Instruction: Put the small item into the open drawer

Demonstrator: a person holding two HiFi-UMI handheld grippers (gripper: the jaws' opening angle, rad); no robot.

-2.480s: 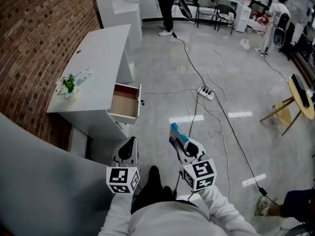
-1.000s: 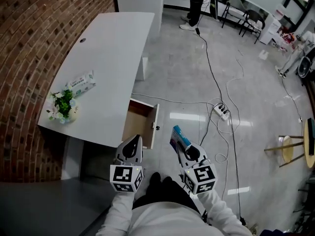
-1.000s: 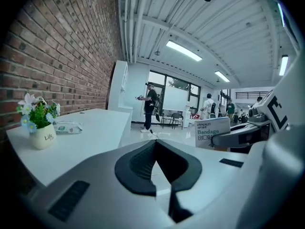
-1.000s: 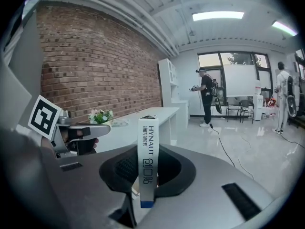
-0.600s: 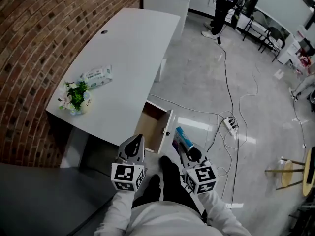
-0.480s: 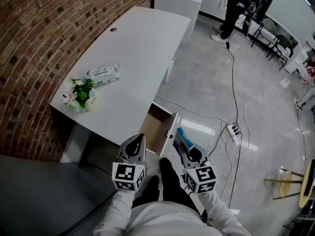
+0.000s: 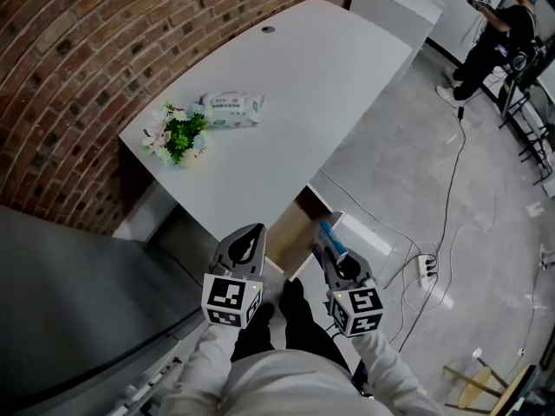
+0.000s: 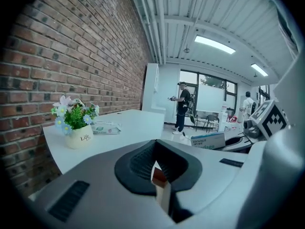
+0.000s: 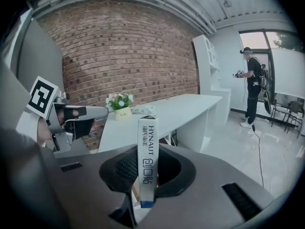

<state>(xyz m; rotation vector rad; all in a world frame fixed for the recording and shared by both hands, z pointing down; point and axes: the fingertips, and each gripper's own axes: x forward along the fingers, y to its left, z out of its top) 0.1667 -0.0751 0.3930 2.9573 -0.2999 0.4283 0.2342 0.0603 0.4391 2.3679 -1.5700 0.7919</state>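
white and blue box (image 9: 147, 159) clamped in right gripper (image 7: 329, 251); left gripper (image 7: 250, 234) jaws together, empty.

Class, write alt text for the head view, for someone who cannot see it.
Seen from above, a person's right gripper holds a small blue-and-white box near the open drawer of a white desk; the left gripper beside it is empty. A potted plant and a pack of wipes sit on the desk.

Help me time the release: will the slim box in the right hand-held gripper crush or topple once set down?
The box looks like thin card, so it is probably light and crushable. Tall and narrow, it would likely topple if stood on end.
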